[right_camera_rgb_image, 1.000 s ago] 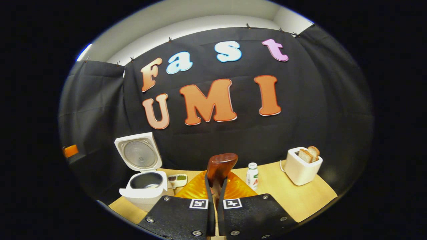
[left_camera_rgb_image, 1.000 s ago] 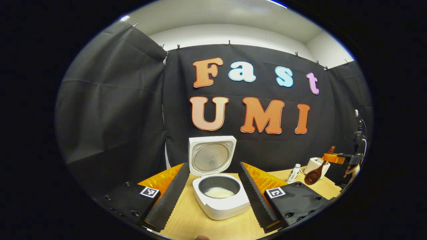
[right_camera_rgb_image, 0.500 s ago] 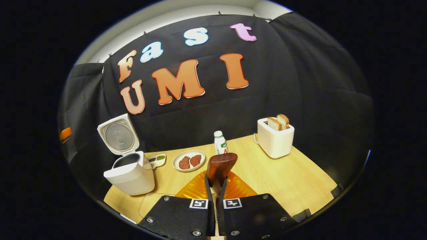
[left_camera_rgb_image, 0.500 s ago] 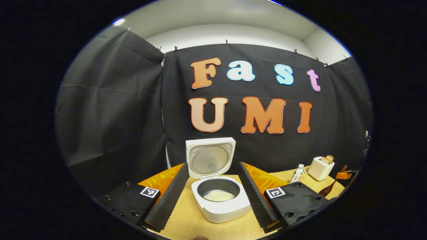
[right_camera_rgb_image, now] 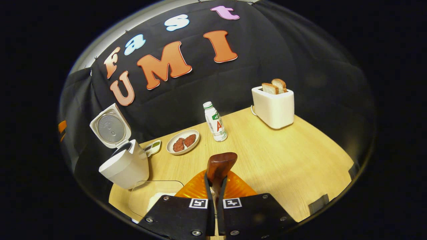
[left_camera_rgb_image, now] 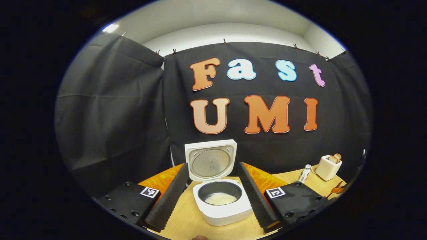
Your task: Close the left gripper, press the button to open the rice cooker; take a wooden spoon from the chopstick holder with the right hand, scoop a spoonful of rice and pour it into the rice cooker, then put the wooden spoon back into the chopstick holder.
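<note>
My right gripper (right_camera_rgb_image: 215, 191) pinches the wooden spoon (right_camera_rgb_image: 218, 168) by its handle, fingers pressed together on it, the bowl standing up above the wooden table (right_camera_rgb_image: 283, 156). My left gripper (left_camera_rgb_image: 213, 193) is spread wide, its fingers either side of the rice cooker (left_camera_rgb_image: 222, 206), which sits near the table's left edge with its lid (left_camera_rgb_image: 210, 160) raised and white rice (left_camera_rgb_image: 220, 199) in the pot. Along the back edge stand a plate of patties (right_camera_rgb_image: 182, 142), a small bottle (right_camera_rgb_image: 215, 121) (upright) and a toaster (right_camera_rgb_image: 273, 103) holding bread. A clear container (right_camera_rgb_image: 150, 196) lies at the front edge.
</note>
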Action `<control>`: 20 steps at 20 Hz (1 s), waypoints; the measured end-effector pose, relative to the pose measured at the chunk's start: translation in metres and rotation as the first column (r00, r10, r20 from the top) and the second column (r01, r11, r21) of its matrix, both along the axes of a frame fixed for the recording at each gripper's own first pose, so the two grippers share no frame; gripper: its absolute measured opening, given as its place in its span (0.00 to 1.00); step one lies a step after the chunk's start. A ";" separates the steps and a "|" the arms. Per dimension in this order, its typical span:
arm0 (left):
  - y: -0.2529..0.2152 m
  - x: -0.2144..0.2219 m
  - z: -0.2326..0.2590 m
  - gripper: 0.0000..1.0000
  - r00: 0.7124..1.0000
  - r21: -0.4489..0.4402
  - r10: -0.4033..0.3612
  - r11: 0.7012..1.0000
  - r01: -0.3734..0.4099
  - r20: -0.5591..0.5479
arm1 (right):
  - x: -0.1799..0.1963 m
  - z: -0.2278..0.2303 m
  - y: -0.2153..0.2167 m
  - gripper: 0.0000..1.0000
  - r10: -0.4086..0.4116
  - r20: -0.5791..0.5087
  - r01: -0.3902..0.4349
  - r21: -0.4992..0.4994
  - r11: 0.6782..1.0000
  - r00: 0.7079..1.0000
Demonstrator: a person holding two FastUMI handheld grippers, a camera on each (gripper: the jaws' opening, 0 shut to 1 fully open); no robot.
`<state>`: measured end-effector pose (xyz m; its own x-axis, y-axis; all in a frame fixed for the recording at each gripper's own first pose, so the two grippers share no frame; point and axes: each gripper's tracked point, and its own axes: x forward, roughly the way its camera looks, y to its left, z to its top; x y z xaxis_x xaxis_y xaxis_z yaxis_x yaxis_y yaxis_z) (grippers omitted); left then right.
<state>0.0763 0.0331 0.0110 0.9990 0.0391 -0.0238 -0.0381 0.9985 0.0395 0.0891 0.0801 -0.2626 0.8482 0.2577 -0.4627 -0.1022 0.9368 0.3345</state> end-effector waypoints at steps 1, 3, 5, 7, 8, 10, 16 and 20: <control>-0.004 0.001 0.001 1.00 1.000 0.003 0.001 1.000 -0.001 0.000 | -0.003 -0.002 -0.002 0.02 0.006 0.004 -0.006 0.014 1.000 1.000; -0.012 0.004 0.004 1.00 1.000 0.004 0.000 1.000 0.000 0.002 | -0.002 0.001 -0.007 0.04 0.008 0.011 -0.008 0.011 1.000 1.000; -0.018 0.007 0.008 1.00 1.000 -0.004 0.003 1.000 -0.003 0.004 | -0.002 -0.002 -0.016 0.12 -0.007 0.001 0.007 -0.014 1.000 1.000; -0.026 0.008 0.017 1.00 1.000 -0.013 0.003 1.000 -0.003 0.018 | -0.002 -0.009 -0.033 0.22 -0.031 -0.014 0.030 -0.081 0.996 0.999; -0.030 0.009 0.020 1.00 1.000 -0.012 0.004 1.000 -0.003 0.022 | -0.004 -0.014 -0.039 0.27 -0.038 -0.027 0.035 -0.108 0.994 0.999; -0.036 0.014 0.021 0.98 1.000 -0.006 0.006 1.000 -0.006 0.016 | -0.008 -0.011 -0.046 0.60 -0.062 -0.029 0.058 -0.107 0.993 0.998; -0.052 0.052 0.028 1.00 1.000 -0.010 -0.018 1.000 0.018 0.020 | -0.003 0.034 -0.085 0.95 -0.148 0.084 0.163 -0.234 0.958 0.986; -0.046 0.104 0.035 1.00 1.000 -0.011 -0.026 1.000 0.026 0.006 | -0.003 0.067 -0.097 0.95 -0.206 0.128 0.233 -0.246 0.941 0.970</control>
